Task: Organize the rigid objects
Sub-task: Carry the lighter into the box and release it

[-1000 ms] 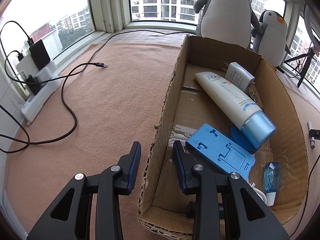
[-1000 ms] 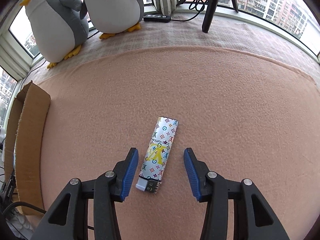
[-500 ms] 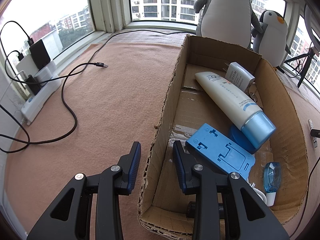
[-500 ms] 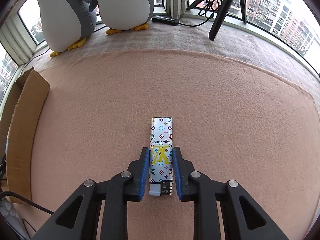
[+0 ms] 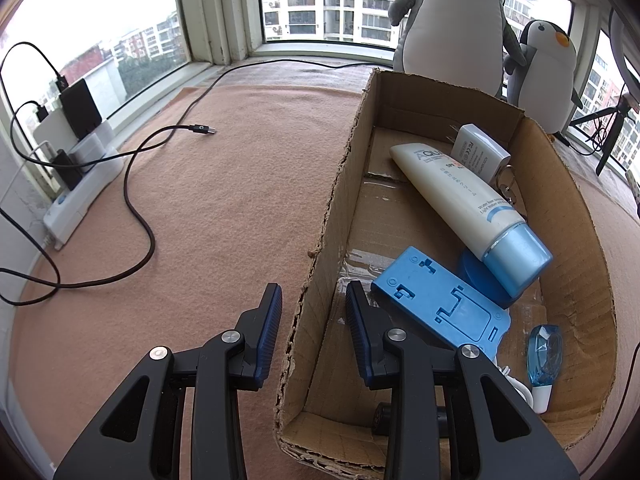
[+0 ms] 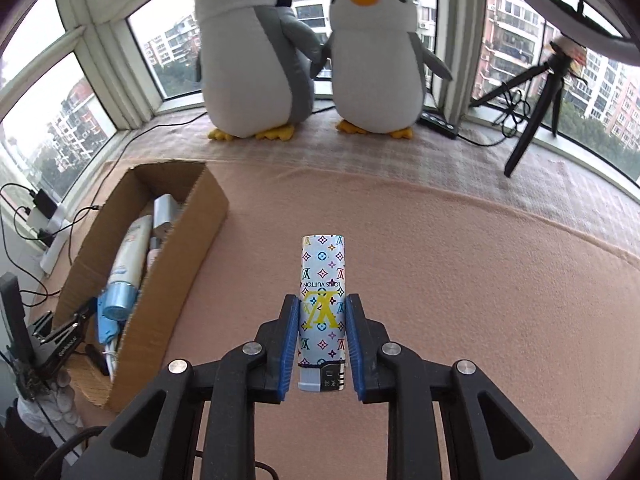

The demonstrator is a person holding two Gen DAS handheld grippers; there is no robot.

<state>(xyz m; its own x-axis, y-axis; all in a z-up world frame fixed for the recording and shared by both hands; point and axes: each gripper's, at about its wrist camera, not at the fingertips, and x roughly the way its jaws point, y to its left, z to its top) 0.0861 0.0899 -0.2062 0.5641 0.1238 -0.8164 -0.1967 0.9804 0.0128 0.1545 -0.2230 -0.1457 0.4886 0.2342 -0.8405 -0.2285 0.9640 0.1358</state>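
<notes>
I've got the right gripper [image 6: 322, 344] clamped on the patterned lighter [image 6: 322, 304], pads pressing both long sides, lighter lifted clear of the pink blanket [image 6: 460, 272]. Step in hand: carry to the cardboard box [image 6: 192, 240], which sits ahead and to the left of this gripper. Left gripper [image 5: 312, 332] straddles the box's near side wall [image 5: 320, 280], w/ jaws as closed as they go; whether they pinch the cardboard I can't tell. Inside: lotion tube [image 5: 460, 204], blue stand [image 5: 440, 304], charger [image 5: 480, 152]. Next, I'd say: swing left over the rim, find free floor, then release low.
</notes>
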